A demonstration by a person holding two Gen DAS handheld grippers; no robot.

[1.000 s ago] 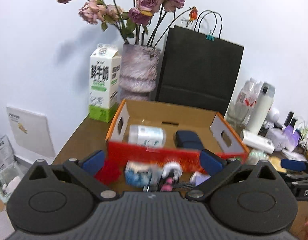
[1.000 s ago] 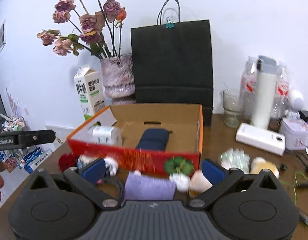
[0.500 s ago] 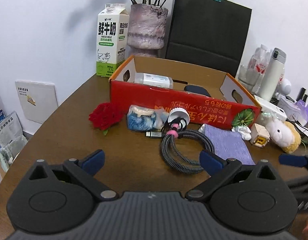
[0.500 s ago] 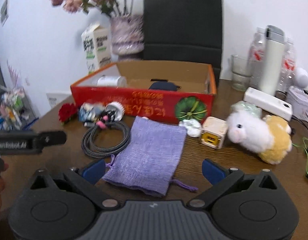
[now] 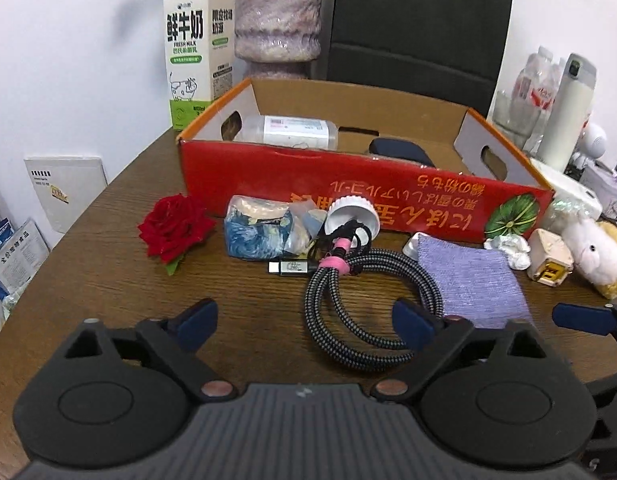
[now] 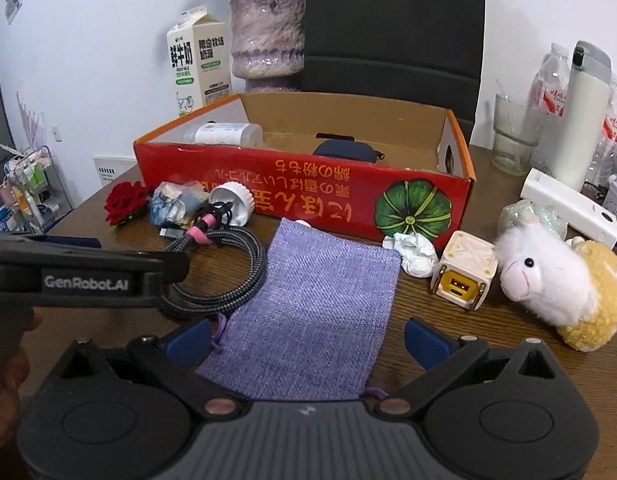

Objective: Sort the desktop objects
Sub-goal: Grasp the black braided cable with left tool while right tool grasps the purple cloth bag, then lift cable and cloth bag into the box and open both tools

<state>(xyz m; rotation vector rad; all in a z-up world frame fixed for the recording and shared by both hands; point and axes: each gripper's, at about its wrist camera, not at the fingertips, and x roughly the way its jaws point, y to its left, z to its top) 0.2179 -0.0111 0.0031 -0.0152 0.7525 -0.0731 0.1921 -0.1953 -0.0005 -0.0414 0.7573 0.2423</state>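
Box: red cardboard box (image 6: 304,196) already holds a clear bottle (image 5: 286,132) and a dark pouch (image 6: 344,150) — sorting looks barely begun.
Left on desk (image 5: 108,280): rose (image 5: 174,226), braided cable (image 5: 368,304), purple pouch (image 6: 320,304), charger cube (image 6: 464,276), plush sheep (image 6: 548,276).
Grippers: left hand-held gripper (image 5: 304,320) and right hand-held gripper (image 6: 306,338) both spread wide, empty.
Hidden: box floor — near wall blocks it.

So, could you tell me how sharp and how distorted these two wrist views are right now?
Left wrist view: sharp on the coiled cable and red box, with fisheye bending toward the edges and dark corners. Right wrist view: equally crisp on the purple pouch and plush sheep; same barrel distortion.
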